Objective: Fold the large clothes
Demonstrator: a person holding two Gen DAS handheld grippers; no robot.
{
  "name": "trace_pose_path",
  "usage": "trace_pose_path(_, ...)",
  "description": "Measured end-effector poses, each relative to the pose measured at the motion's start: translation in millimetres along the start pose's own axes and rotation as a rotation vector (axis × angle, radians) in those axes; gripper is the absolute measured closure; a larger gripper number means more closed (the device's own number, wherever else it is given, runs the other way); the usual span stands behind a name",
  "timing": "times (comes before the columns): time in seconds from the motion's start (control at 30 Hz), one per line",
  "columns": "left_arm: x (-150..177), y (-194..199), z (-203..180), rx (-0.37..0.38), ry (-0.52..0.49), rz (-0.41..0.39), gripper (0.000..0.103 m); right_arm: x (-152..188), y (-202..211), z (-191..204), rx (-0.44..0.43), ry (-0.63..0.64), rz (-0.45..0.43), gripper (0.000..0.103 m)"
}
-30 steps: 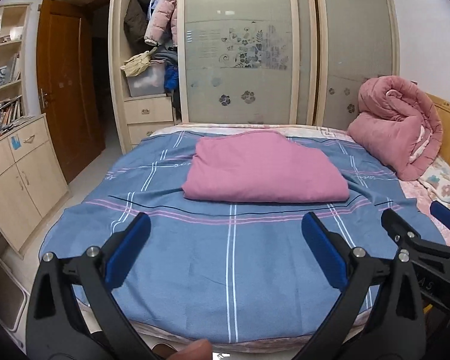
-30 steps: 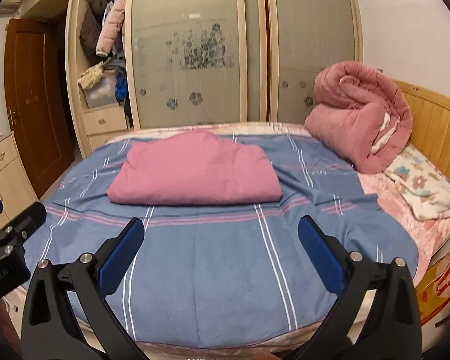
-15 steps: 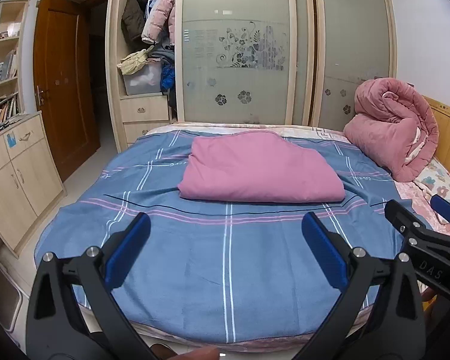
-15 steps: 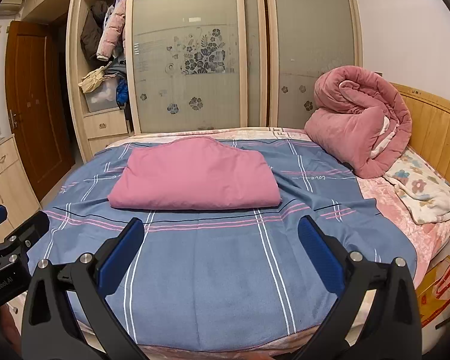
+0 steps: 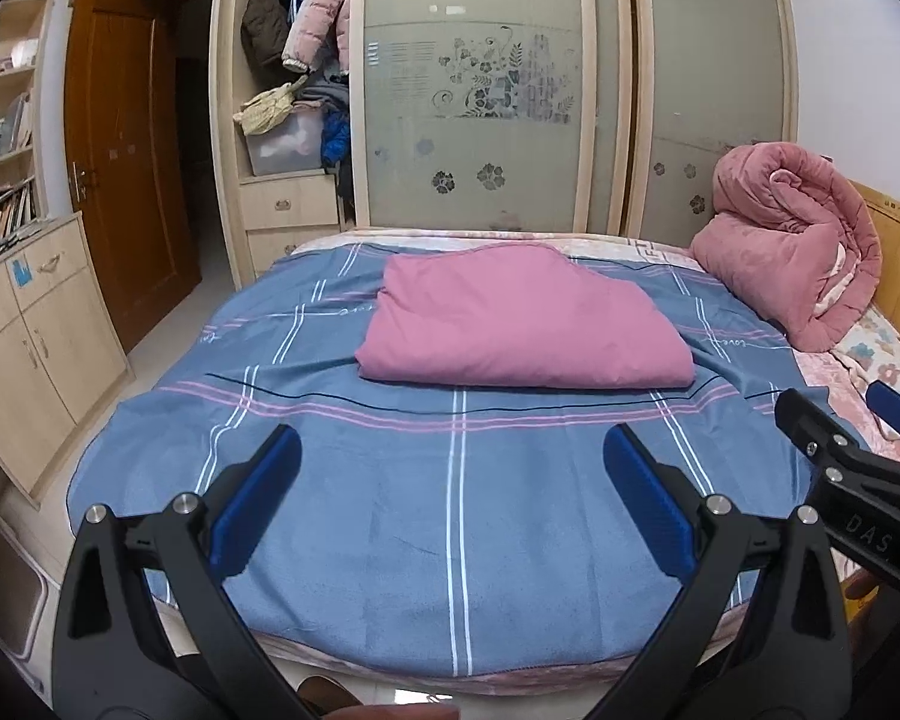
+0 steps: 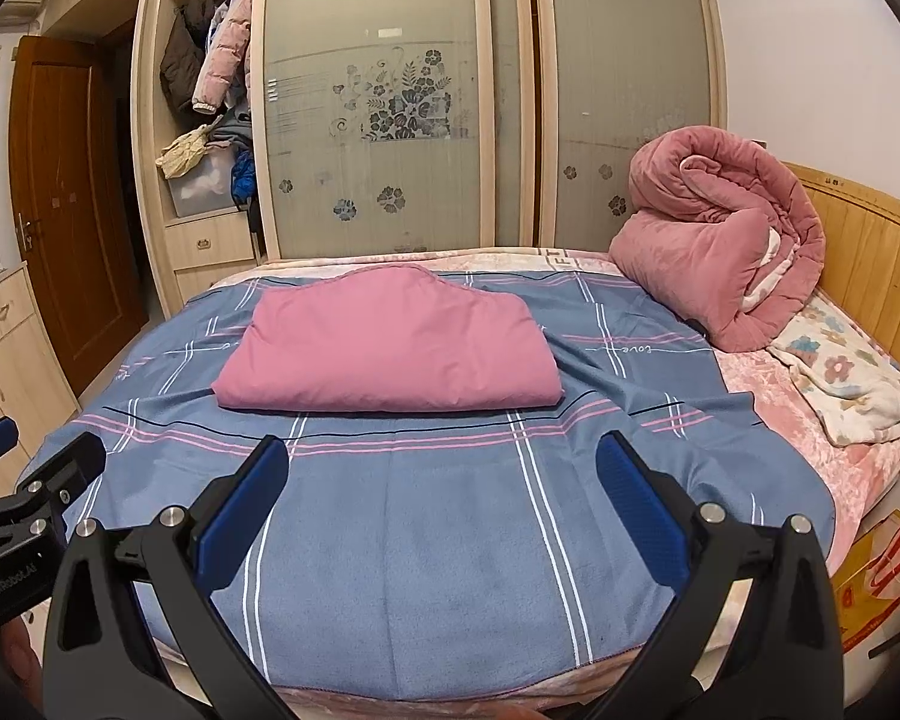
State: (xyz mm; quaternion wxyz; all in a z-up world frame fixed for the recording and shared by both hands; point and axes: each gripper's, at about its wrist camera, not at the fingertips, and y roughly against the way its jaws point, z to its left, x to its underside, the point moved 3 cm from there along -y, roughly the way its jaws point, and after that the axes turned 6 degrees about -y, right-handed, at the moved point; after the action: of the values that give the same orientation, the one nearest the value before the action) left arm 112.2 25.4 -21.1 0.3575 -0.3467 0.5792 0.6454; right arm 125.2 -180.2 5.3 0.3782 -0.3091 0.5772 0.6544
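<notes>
Left wrist: pink folded cloth (image 5: 522, 318) beyond gripper (image 5: 450, 480).

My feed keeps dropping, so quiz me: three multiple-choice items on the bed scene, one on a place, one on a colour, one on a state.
1. Where does the folded pink cloth lie?
A. on the blue plaid sheet
B. on the floor
C. in the wardrobe

2. What colour is the rolled quilt by the wooden headboard?
A. green
B. pink
C. white

3. How are both grippers?
A. shut on cloth
B. one open, one shut
C. open, holding nothing

Answers: 1 A, it rests mid-bed on the sheet. 2 B, both views show it pink. 3 C, the left gripper and right gripper have spread jaws with nothing between them.
</notes>
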Motion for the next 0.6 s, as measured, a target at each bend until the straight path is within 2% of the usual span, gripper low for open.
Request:
trace_pose_path(0.17, 0.7, -3.9, 2.4, 0.025, 0.002, 0.004, 0.002, 0.4, 0.0, 0.7, -0.002, 0.004, 0.001, 0.001)
trace_pose_path(0.37, 0.3, -4.1, 1.0, 0.005, -0.013, -0.01, 0.002, 1.1, -1.0, 1.6, -0.001, 0.007, 0.004, 0.001)
trace_pose_path(0.6, 0.1, -4.7, 0.8, 0.027, -0.006, -0.006, 0.002, 0.8, -2.9, 2.6, 0.0, 0.013, 0.007, 0.001)
